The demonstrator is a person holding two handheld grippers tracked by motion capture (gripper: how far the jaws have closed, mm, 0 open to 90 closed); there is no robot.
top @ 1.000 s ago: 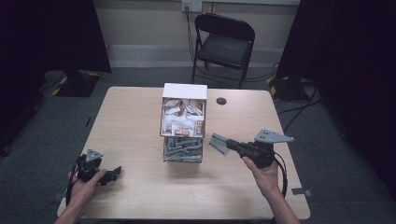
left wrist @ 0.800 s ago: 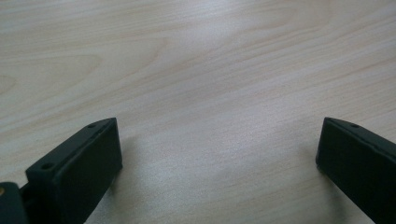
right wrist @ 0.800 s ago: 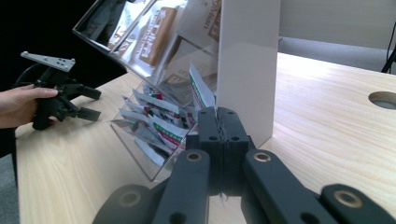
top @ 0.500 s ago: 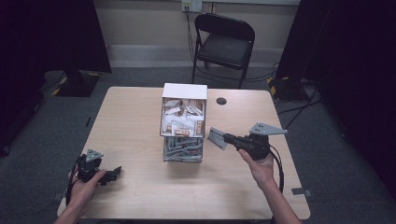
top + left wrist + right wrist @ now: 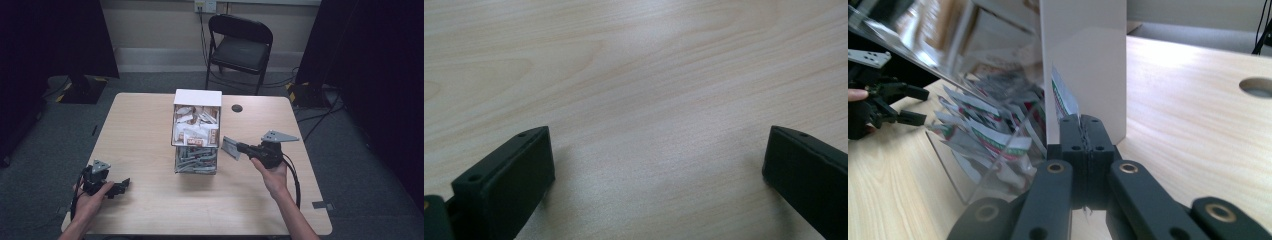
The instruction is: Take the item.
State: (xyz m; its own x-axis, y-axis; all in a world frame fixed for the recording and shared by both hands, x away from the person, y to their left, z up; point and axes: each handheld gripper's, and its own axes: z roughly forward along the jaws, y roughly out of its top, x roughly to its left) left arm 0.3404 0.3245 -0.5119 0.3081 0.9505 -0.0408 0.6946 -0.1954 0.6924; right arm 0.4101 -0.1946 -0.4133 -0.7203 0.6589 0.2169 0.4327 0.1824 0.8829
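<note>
Compared with a second ago, the right tongs (image 5: 231,148) are sitting farther left and closer to the clear box (image 5: 196,159), while the left tongs (image 5: 121,184) are resting in the same spot at the near left corner of the tabletop (image 5: 145,125). The right tongs are clenched on a thin packet (image 5: 1064,97), which is sticking up from between the tips in the right gripper view, white with green and red print and a crimped edge; in the high view it is showing as a pale grey slip just right of the box. The left tongs are released, with their two black jaws standing wide apart over bare wood and nothing between them. The box is standing in the middle of the tabletop, its clear lower bin holding a heap of similar packets (image 5: 993,137) and its upper part, backed by a white panel (image 5: 198,97), holding paler sachets (image 5: 196,125). A folding chair (image 5: 240,45) is standing beyond the far edge.
</note>
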